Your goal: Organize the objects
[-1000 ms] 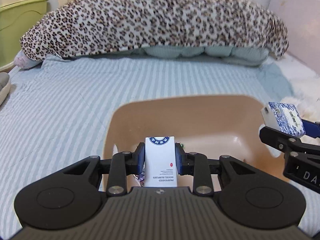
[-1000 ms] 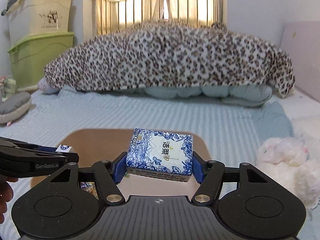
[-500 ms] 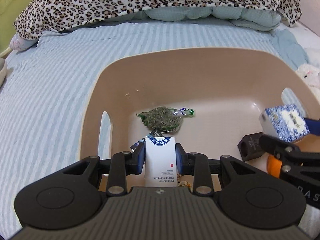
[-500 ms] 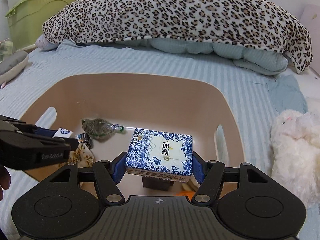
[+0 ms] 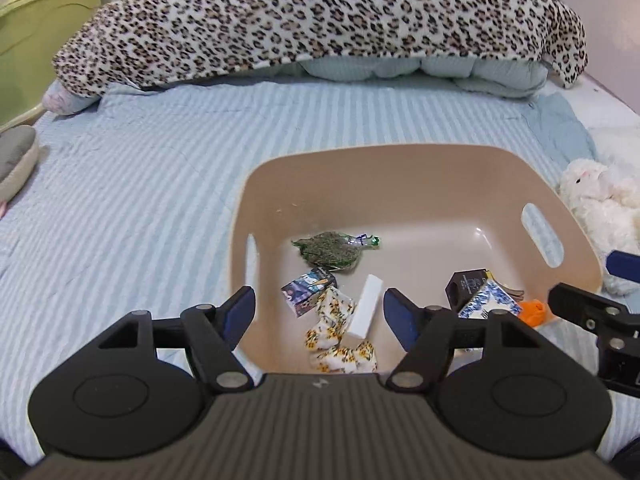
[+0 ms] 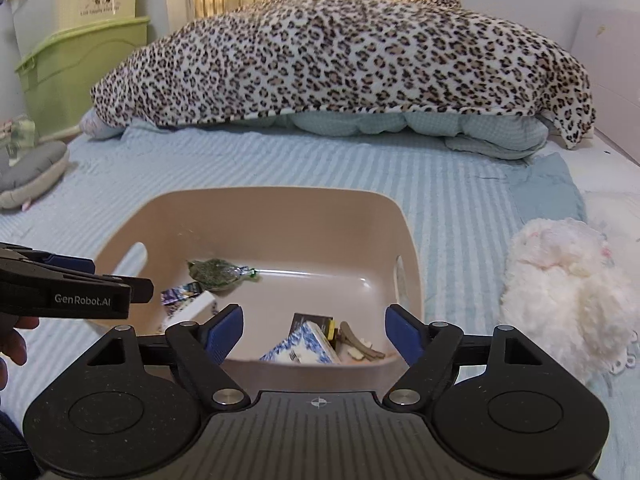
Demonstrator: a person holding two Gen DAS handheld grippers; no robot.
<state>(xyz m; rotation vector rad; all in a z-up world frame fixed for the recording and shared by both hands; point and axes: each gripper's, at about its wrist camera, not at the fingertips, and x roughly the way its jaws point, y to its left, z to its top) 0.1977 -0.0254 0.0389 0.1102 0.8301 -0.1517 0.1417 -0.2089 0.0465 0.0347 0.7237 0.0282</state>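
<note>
- Left wrist view shows the beige basket [image 5: 420, 184] on the striped bed [image 5: 140, 184], holding the sorted items.
- Left gripper [image 5: 318, 316] has just been opening; its jaws stand spread with nothing between them, the white box [image 5: 366, 304] lying in the basket below.
- Right gripper [image 6: 314, 334] is likewise spread and empty, the blue-patterned tissue pack [image 6: 304, 344] dropped near the basket's right wall.
- The drop-off step looks finished; next, each hand likely needs to pull clear and find another loose item.

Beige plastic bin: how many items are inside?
At least 7 in the beige plastic bin: green herb bag at back; dark carton, floral packets, white box left; black box, blue-white tissue pack, orange item right. Some hidden.
</note>
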